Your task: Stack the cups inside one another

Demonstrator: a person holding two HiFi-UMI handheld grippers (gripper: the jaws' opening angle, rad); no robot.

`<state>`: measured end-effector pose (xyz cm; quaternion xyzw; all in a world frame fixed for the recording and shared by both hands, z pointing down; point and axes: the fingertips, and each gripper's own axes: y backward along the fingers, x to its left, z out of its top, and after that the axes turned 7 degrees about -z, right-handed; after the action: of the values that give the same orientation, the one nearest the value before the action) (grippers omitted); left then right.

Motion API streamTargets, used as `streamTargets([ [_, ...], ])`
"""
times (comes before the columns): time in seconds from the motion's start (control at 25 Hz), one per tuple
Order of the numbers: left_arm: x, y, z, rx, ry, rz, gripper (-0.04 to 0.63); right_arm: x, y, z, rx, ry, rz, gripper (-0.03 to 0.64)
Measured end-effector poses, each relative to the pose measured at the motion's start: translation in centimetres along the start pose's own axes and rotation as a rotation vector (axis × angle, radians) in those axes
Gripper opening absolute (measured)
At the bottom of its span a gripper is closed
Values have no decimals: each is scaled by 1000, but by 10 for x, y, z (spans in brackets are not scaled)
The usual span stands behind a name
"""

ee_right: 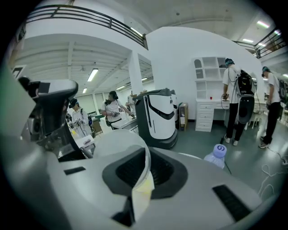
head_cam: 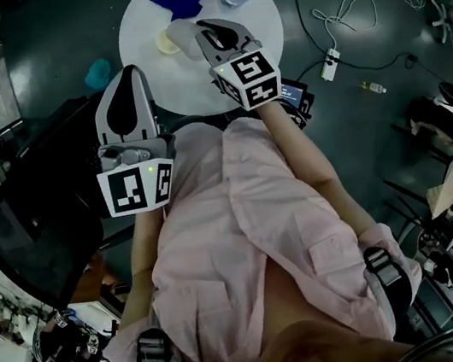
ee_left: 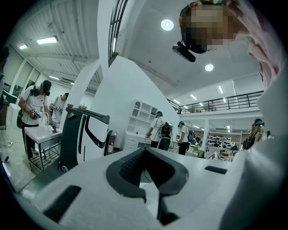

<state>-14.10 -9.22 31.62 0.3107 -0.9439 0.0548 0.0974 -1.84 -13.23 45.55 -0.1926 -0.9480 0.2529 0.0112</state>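
Thin plastic: the cup point(ee_right: 116, 144), pinched by its wall in the right gripper point(ee_right: 146, 156), may buckle or slip above the table point(head_cam: 266, 11), I'd say; the left gripper point(ee_left: 146, 155) is closed, empty.

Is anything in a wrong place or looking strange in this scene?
A teal object, possibly a cup, sits off the round white table, apparently down on the dark floor, apart from the things on the table. Nothing else stands out.

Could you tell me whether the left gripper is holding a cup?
No, the left gripper has its jaws together with nothing between them.
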Motion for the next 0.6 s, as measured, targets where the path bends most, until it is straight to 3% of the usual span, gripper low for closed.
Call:
streamTargets([
  [0.6, 12, 1, 1, 6, -1, 27, 15, 14, -52, -53, 192, 83, 54, 40],
])
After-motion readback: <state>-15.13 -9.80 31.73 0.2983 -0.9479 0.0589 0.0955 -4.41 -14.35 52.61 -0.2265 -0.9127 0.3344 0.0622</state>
